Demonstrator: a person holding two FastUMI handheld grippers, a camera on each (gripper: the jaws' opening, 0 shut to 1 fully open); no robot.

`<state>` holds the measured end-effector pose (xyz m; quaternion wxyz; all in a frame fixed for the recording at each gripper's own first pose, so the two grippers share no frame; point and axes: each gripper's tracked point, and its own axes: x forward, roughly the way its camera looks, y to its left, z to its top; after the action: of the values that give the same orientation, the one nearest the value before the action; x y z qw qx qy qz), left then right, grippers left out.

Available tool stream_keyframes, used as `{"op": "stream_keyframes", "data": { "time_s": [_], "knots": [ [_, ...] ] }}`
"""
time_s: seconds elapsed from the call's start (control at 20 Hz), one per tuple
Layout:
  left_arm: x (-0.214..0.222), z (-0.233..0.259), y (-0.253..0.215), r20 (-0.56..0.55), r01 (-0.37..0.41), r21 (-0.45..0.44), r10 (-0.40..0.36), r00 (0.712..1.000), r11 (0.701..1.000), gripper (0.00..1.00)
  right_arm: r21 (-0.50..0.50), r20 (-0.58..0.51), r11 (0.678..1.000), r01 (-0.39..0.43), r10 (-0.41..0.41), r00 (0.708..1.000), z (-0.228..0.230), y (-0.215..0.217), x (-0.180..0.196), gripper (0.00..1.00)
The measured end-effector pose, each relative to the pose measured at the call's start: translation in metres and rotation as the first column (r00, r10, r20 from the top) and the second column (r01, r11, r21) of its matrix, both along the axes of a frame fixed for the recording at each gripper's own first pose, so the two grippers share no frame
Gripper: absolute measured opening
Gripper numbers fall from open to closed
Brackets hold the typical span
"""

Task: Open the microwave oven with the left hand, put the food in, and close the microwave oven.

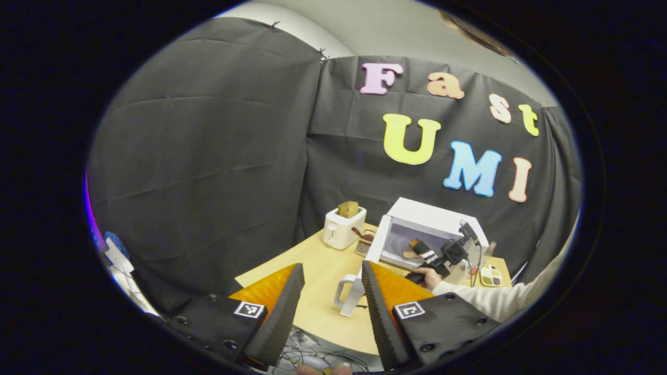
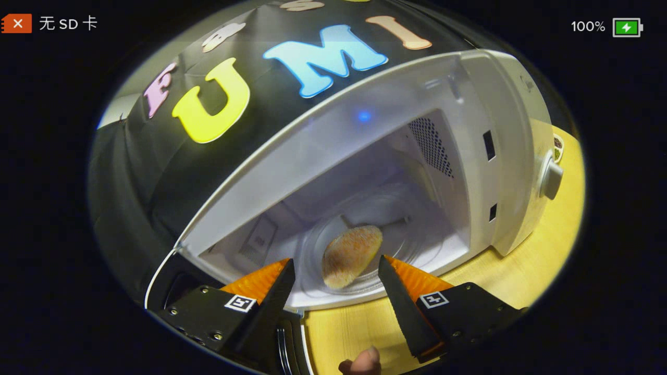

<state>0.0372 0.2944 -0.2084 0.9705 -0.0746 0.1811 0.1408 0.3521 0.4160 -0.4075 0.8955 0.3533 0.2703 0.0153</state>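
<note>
The white microwave (image 1: 436,216) stands on the wooden table (image 1: 312,265) with its door (image 1: 376,240) swung open to the left. My left gripper (image 1: 332,266) is open and held well back from the table, with nothing between its fingers. A hand holds my right gripper (image 1: 419,249) at the oven's mouth. In the right gripper view, an oval tan piece of food (image 2: 350,255) lies on the glass turntable (image 2: 401,219) inside the microwave (image 2: 500,130). My right gripper (image 2: 336,265) is open just in front of it, one finger on each side.
A white toaster (image 1: 343,228) with bread in it stands left of the microwave. A white jug (image 1: 350,294) sits near the table's front. A small sauce tray (image 1: 490,276) lies at the right. The oven's knob (image 2: 551,179) is on its right panel. Cables (image 1: 312,359) lie below the table edge.
</note>
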Motion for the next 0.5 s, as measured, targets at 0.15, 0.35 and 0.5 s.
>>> {"op": "stream_keyframes", "data": {
  "time_s": [0.15, 0.35, 0.5],
  "knots": [
    [0.012, -0.017, 0.010, 0.030, 0.035, 0.004, -0.035, 0.999, 0.999, 0.70, -0.029, 0.011, 0.995, -0.101, 0.101, 0.995, 0.023, -0.011, -0.042, 0.98],
    [0.026, -0.070, 0.036, -0.012, 0.080, 0.012, -0.080, 0.997, 0.997, 0.76, -0.037, 0.042, 0.987, -0.158, 0.160, 0.986, 0.073, -0.034, -0.097, 0.98],
    [0.038, -0.113, 0.054, -0.072, 0.122, 0.016, -0.121, 0.990, 0.992, 0.76, -0.096, 0.062, 0.967, -0.234, 0.241, 0.969, 0.108, -0.045, -0.150, 0.98]
  ]
}}
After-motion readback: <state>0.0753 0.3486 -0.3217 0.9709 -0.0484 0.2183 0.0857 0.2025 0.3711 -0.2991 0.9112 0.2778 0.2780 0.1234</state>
